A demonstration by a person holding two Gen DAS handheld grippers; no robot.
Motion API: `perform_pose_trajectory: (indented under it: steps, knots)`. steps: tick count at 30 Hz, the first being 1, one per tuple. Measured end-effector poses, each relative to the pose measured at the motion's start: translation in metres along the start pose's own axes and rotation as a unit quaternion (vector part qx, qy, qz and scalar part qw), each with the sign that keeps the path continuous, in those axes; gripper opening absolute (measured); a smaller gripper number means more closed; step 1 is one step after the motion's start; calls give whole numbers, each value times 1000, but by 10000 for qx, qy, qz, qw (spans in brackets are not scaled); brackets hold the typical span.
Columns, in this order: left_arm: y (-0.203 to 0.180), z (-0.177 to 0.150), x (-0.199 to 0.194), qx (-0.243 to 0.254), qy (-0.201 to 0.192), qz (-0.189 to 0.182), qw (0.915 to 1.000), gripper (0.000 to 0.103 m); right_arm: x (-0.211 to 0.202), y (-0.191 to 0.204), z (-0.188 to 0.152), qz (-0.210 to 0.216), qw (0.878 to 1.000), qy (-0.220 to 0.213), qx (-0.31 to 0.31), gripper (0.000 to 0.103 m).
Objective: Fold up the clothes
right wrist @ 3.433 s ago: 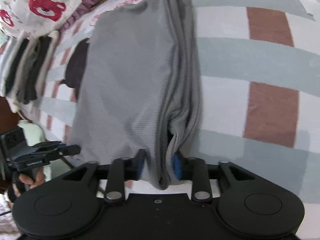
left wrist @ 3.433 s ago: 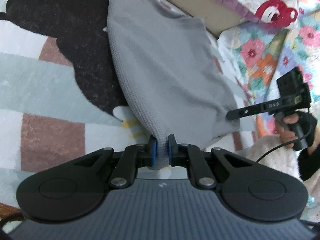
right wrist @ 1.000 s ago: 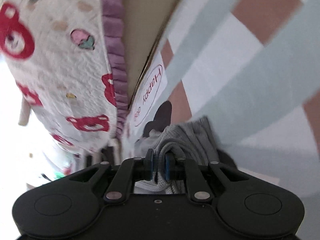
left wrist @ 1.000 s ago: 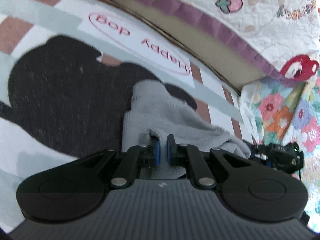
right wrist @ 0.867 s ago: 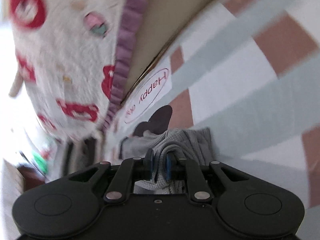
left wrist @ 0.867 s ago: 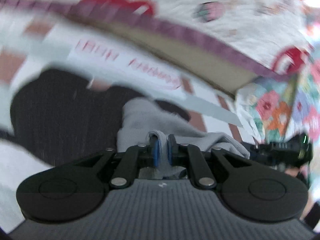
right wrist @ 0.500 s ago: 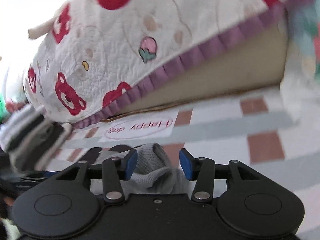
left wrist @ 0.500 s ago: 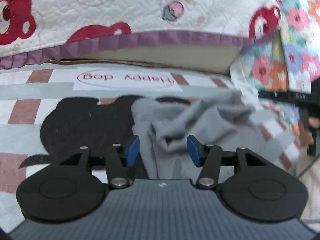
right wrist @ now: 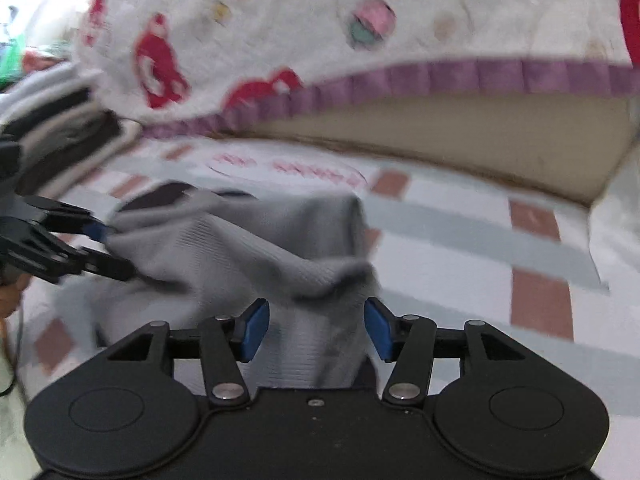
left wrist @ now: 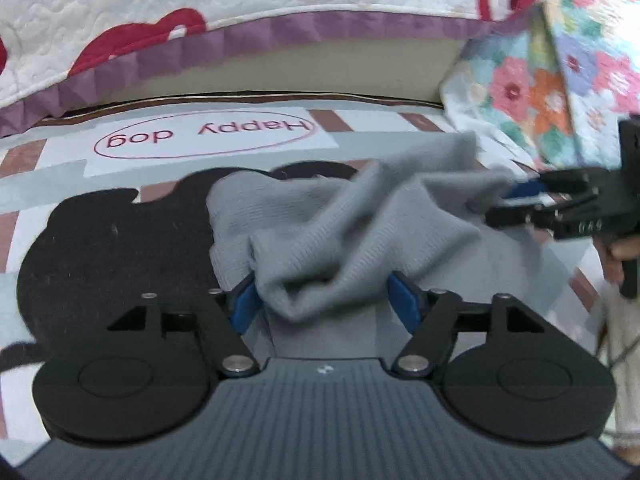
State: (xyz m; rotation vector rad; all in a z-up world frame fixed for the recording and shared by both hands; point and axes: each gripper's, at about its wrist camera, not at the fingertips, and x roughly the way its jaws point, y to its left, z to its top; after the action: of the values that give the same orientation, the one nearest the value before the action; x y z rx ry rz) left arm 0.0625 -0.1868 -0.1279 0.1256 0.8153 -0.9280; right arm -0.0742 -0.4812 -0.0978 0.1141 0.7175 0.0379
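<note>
**Both grippers spread wide over a rumpled grey knit garment**

The left black two-finger gripper with blue pads point(left wrist: 324, 306) stands with its jaws spread wide, and nothing is pinched between them. A loose fold of the grey waffle-knit garment point(left wrist: 340, 240) bulges up in the gap and drapes over the inner edge of the left blue pad point(left wrist: 245, 306); the view does not show whether the cloth presses on either pad.

The right black two-finger gripper with blue pads point(right wrist: 316, 328) is likewise parted far, its jaws gripping nothing. A raised ridge of the garment point(right wrist: 280, 260) lies between and just ahead of its fingers, apart from the pads as far as can be seen.

The garment lies crumpled in a heap on the striped mat of white, pale grey-green and brown blocks point(left wrist: 40, 184). Its left part covers a black dog silhouette point(left wrist: 120, 240) printed on the mat. Beyond the garment, the mat carries a red oval with the words "Happy dog" point(left wrist: 204, 136) upside down.

Farther off than the garment, a white quilted bedspread with red bears and a purple border point(left wrist: 200, 8) hangs over a beige mattress edge point(left wrist: 280, 68). To the garment's right, a floral cloth point(left wrist: 540, 92) hangs.
</note>
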Motion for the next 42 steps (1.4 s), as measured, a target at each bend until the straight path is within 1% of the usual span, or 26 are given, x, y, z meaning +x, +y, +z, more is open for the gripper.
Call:
perform_pose_trajectory:
  steps: [1,2,4,5,6,8,10,11,13,14,15,17,19,22,23,24,27,29,31,33,34,35,36,39,41,42]
  knots:
    - [3,4,6,-72,-2,75,9999,69,7,-5,0,-37,9999,76,100,58]
    - [6,8,11,-144,-4,151,9998,69,14,-12,1,3,9995,26,305,61]
    - [10,14,14,-275,-132,43,9995,72,27,-25,2,95,9972,-57,738,67]
    - [10,15,14,-268,-216,-77,9994,72,31,-29,2,155,9956,-122,919,67]
    - [9,15,13,-203,-255,-102,9994,73,34,-31,2,215,9947,-196,990,67]
    - [3,13,12,-13,-291,-59,9996,73,40,-33,2,347,9925,-342,1119,67]
    - [-2,10,11,176,-326,-16,9993,70,43,-32,4,632,9914,-426,1061,47]
    - [-5,9,10,271,-343,6,9990,64,44,-31,6,723,9912,-401,1034,41]
    - [-11,6,9,461,-378,49,9982,62,43,-30,7,739,9911,-402,1036,32]
    - [-13,5,9,555,-396,71,9976,62,42,-30,8,742,9909,-401,1045,30]
    - [-13,4,7,564,-407,64,9976,64,40,-32,8,716,9905,-395,1110,29]
    - [-9,0,0,404,-462,-131,9980,68,39,-35,9,634,9901,-382,1193,25]
    - [-5,-3,-4,366,-505,-248,9977,72,38,-38,9,532,9902,-365,1242,24]
    - [-2,-4,-4,388,-488,-289,9976,78,41,-36,10,468,9908,-325,1227,24]
    - [-2,-4,-1,365,-457,-278,9979,86,41,-35,10,442,9913,-317,1195,26]
    - [-2,-3,1,343,-425,-268,9981,88,41,-34,10,438,9914,-303,1198,29]
    - [-2,-3,9,277,-330,-235,9988,88,42,-36,10,461,9891,-246,1377,30]
    - [-5,1,6,344,-401,-132,9985,88,42,-38,9,464,9881,-225,1446,30]
    - [-8,6,2,433,-500,-11,9978,83,42,-39,8,448,9879,-226,1465,30]
    - [-12,10,-3,522,-598,109,9968,54,41,-38,9,404,9894,-251,1371,30]
    - [-13,12,-5,567,-647,169,9961,47,41,-37,9,386,9904,-283,1301,30]
    - [-15,15,-7,611,-696,229,9954,24,40,-34,9,369,9913,-322,1225,29]
    - [-16,17,-9,656,-745,290,9946,18,39,-32,9,353,9922,-364,1143,22]
    - [-21,24,-16,789,-892,470,9918,16,28,-24,13,377,9944,-624,769,14]
    - [-25,28,-20,877,-989,590,9895,16,20,-24,16,448,9924,-835,782,14]
    - [-22,31,-23,767,-965,587,9906,16,16,-24,18,476,9911,-926,829,14]
